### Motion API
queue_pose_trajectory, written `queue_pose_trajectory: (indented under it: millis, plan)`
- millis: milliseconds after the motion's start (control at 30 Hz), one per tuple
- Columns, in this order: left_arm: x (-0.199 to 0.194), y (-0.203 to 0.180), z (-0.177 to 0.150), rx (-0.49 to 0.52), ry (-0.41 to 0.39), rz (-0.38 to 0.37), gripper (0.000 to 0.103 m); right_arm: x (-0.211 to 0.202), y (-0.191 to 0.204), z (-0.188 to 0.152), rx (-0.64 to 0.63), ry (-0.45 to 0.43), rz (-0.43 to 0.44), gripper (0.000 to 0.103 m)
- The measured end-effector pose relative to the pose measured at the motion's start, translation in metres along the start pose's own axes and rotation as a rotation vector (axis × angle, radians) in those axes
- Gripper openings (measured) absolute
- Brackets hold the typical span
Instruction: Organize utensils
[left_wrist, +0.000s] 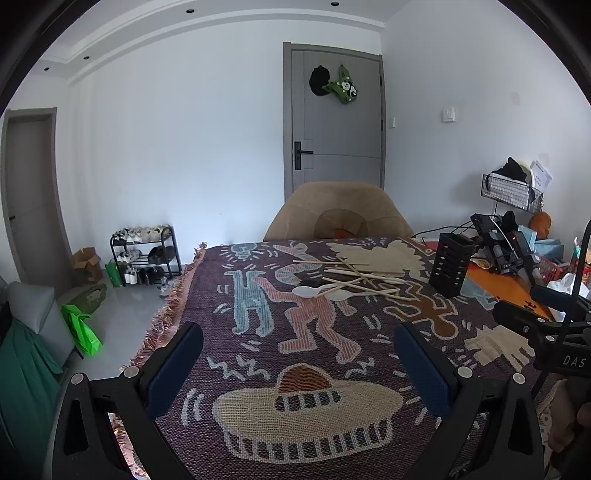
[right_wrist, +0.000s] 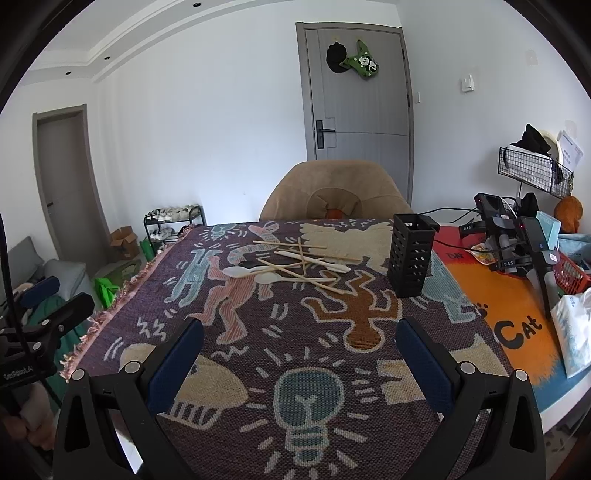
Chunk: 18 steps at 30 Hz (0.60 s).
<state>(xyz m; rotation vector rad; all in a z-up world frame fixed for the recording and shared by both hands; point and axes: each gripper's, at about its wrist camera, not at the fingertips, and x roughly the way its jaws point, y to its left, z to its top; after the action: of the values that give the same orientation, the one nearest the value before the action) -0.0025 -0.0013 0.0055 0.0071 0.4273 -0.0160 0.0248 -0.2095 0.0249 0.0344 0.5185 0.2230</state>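
Observation:
A pile of wooden chopsticks (left_wrist: 360, 277) and white plastic spoons (left_wrist: 310, 291) lies on the patterned tablecloth (left_wrist: 258, 354) at mid-table; the pile also shows in the right wrist view (right_wrist: 303, 264), with the spoons (right_wrist: 240, 272) at its left. A black slotted utensil holder (left_wrist: 451, 265) (right_wrist: 412, 254) stands upright to the right of the pile. My left gripper (left_wrist: 298, 349) is open and empty, above the near part of the cloth. My right gripper (right_wrist: 300, 343) is open and empty too, well short of the pile.
A tan chair (left_wrist: 338, 212) stands behind the table's far edge. Spare grippers and cables (right_wrist: 511, 236), a red basket (right_wrist: 570, 275) and a white bag (right_wrist: 574, 332) crowd the orange mat at right. The cloth's fringed left edge (left_wrist: 162, 317) overhangs the floor.

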Motion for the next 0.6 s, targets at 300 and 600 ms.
queue_pose_trajectory:
  millis: [300,600]
  plan:
    - [-0.0005,-0.0002,0.0005,-0.001,-0.002,-0.003,0.103,-0.0003,-0.0022,-0.0021,0.015,-0.004,0.014,0.103]
    - [-0.0011,0.0023,0.0009,-0.005,-0.001,-0.004,0.103,-0.0001,-0.0036,-0.0016,0.014,-0.005,0.011,0.103]
